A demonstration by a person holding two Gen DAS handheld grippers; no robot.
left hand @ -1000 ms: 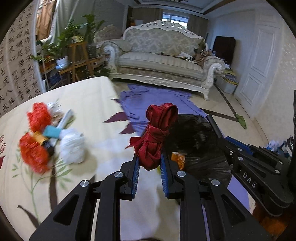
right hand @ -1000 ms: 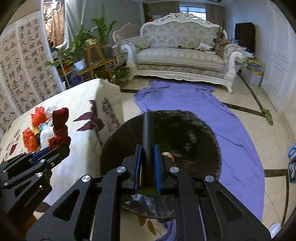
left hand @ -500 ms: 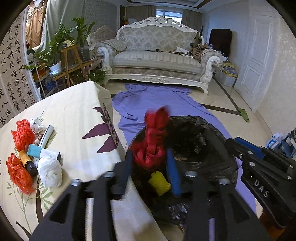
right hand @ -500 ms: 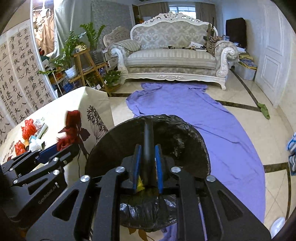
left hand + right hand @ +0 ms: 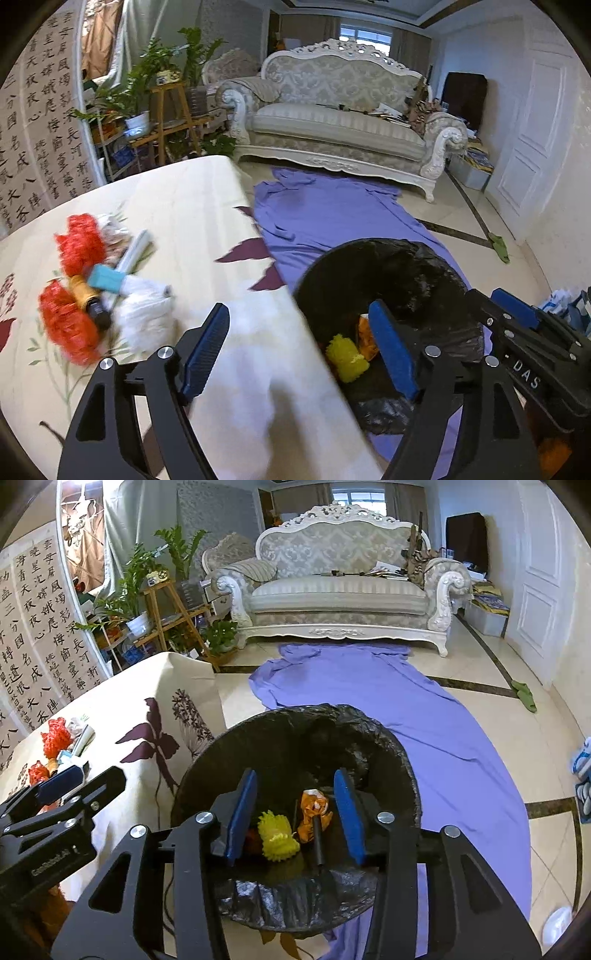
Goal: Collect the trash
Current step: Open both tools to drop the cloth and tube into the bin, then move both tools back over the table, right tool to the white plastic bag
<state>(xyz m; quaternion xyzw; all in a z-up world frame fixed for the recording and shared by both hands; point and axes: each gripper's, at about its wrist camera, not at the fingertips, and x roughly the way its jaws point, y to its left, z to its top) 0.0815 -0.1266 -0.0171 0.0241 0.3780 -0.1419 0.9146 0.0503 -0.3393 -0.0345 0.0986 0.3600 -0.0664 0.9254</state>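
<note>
With both your left gripper (image 5: 299, 354) and right gripper (image 5: 295, 808) spread wide and empty, the remaining trash pile (image 5: 99, 291) sits at ten o'clock on the table (image 5: 192, 206), and a hasty sweep toward the bin (image 5: 295, 738) could scatter it.

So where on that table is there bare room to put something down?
The tablecloth lies bare from the trash pile to the far edge and toward the bin. It is crowded at the left, where the pile sits.
</note>
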